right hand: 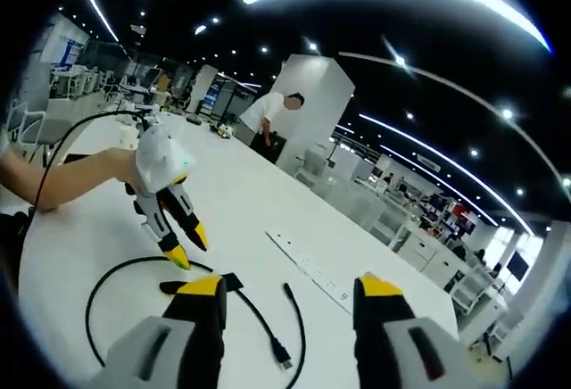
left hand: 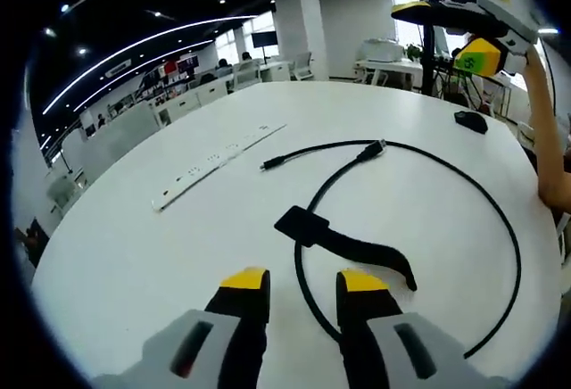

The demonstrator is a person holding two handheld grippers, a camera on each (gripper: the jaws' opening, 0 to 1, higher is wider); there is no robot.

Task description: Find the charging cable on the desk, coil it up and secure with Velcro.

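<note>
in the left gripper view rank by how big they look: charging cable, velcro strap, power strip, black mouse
1. charging cable, its loop spans the most
2. and 3. power strip and velcro strap look alike in length; the strap is nearer, so unsure
4. black mouse, smallest but farthest

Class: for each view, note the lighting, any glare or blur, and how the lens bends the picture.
Left gripper view: even ceiling light, soft sheen on the white table, black cable sharp, table edge bowed by the fisheye. Right gripper view: bright ceiling strips flare and curve, the far office is soft, the left hand-held gripper casts little shadow.
</note>
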